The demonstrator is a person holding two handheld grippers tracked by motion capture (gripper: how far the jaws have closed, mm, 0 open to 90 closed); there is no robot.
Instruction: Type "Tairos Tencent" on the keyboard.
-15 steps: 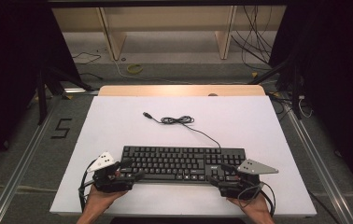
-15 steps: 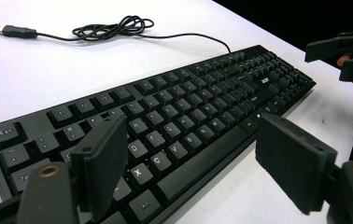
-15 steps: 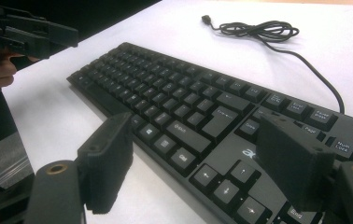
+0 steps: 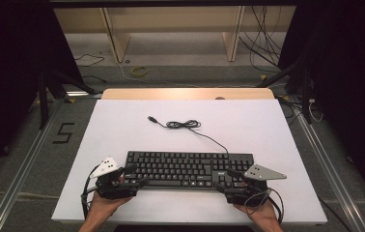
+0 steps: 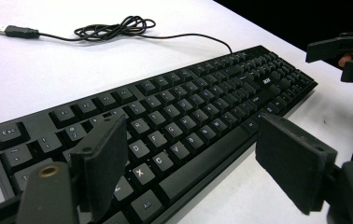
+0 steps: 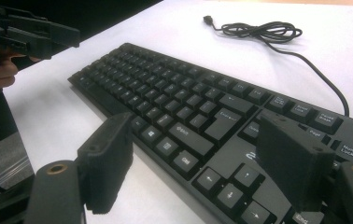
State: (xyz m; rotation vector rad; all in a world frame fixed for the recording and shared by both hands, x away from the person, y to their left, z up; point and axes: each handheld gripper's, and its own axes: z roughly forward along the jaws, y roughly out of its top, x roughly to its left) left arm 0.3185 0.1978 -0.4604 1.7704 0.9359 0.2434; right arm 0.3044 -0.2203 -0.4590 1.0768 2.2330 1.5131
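Keyboard (image 4: 188,168) lies flat on white surface (image 4: 122,125), its ends between the wide-open, empty left hand-held gripper (image 4: 134,177) and right hand-held gripper (image 4: 226,180).

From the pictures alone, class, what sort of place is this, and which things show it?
Probably a lab or workshop set up for recording. A white table stands between metal floor rails, loose cables trail across the floor behind, and a black keyboard lies alone on it.

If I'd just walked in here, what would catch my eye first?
Likely the black keyboard lying near the front edge of the white table, its cable bundled behind it. Then the left gripper and right gripper, jaws open, poised at the keyboard's two ends.
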